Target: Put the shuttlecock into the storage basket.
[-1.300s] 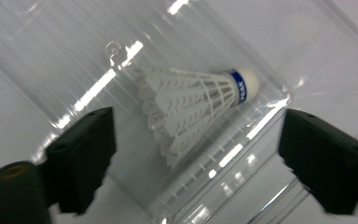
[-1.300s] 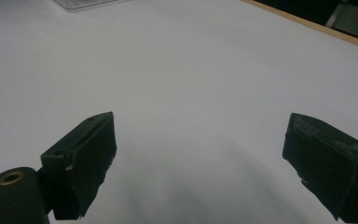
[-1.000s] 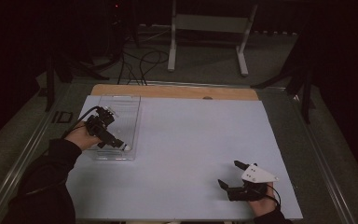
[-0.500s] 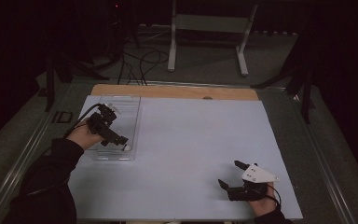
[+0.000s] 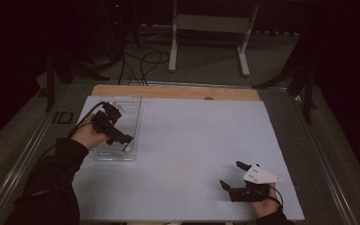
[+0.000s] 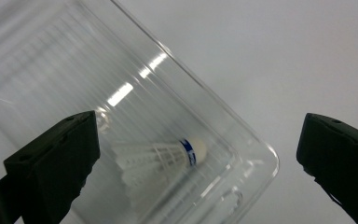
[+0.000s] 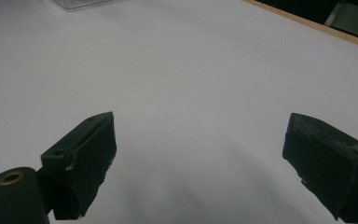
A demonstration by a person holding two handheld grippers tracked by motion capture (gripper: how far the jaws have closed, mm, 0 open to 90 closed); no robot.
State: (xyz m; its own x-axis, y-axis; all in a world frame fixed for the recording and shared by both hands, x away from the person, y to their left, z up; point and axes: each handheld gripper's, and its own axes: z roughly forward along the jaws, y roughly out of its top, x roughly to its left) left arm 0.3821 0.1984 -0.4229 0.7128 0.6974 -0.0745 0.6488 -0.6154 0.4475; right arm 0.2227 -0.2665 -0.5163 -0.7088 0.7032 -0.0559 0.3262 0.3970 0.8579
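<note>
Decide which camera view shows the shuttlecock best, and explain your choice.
The left gripper view: the shuttlecock lies close up inside the clear box, white feathers and blue-banded cork plain between the open jaws. The high view gives just a small pale speck in the box by the left gripper.

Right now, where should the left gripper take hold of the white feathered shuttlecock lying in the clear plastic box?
Probably at the rounded cork tip of the white shuttlecock, coming from above through the open top of the clear plastic box. It lies on its side near a corner, and the cork looks firmer than the feathers. The left gripper is open.
</note>
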